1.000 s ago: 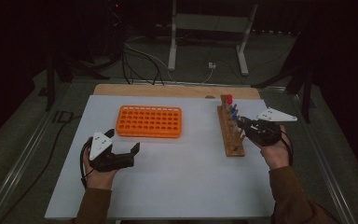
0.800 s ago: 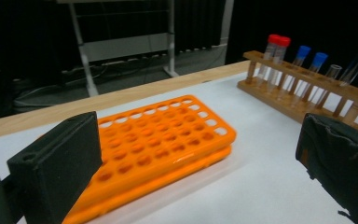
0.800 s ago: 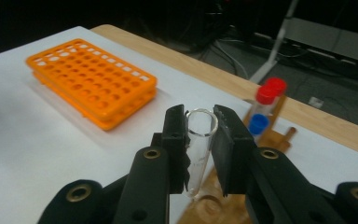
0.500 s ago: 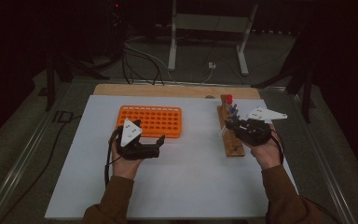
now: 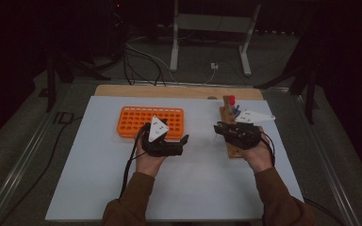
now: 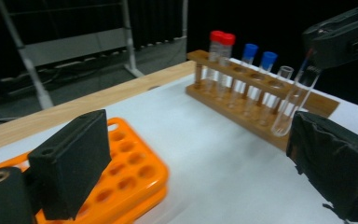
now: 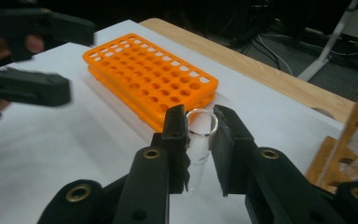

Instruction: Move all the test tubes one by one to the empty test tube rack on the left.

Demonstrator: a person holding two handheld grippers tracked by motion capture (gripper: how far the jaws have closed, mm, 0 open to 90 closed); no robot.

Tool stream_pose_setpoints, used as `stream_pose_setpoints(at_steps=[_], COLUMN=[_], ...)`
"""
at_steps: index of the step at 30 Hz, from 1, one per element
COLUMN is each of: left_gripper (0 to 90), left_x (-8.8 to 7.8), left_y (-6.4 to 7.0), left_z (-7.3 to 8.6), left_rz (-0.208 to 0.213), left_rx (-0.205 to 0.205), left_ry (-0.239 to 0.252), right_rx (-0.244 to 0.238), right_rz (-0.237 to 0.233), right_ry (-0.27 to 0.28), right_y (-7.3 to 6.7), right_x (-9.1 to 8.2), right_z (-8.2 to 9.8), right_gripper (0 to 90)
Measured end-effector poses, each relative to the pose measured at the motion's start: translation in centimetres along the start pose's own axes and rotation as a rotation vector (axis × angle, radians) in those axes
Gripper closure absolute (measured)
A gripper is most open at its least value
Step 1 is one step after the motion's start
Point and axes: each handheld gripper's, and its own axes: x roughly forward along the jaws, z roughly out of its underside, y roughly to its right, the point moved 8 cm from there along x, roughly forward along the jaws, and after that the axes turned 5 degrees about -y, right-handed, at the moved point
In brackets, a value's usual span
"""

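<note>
The left gripper [image 5: 185, 140] has slid right from the sheet's left edge to the orange rack [image 5: 136, 118]; its spread jaws, just narrowing, hold nothing. The right gripper [image 7: 200, 126] pinches a clear glass tube [image 7: 199, 140] beside the wooden stand [image 6: 242, 109] of capped tubes.

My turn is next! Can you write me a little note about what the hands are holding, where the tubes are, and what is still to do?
Right gripper: shut on an open glass tube, lifted between the racks.
Left gripper: open, nothing between its jaws, which have just been closing a little, beside the orange rack.
Wooden rack: holds red-capped and blue-capped tubes and one uncapped.
Done: one tube picked up.
Left: probably seat it in the orange rack, which looks unfilled.
</note>
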Motion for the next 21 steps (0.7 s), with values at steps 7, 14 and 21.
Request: stream_pose_setpoints(at_steps=[7, 14, 21], left_gripper=[16.3, 31.1, 56.8], left_x=[1.7, 3.0, 3.6], left_y=[2.3, 4.5, 5.5], left_z=[-0.3, -0.2, -0.5], left_rz=[0.067, 0.115, 0.150], left_rx=[0.028, 0.086, 0.121], left_ry=[-0.010, -0.038, -0.051], right_rx=[-0.002, -0.003, -0.006], right_rz=[-0.030, -0.047, -0.070], right_ry=[0.001, 0.003, -0.005], right_y=[-1.0, -1.6, -2.1], right_x=[0.6, 0.8, 1.2], right_z=[-0.3, -0.4, -0.3], right_gripper=[76.2, 76.1, 76.1])
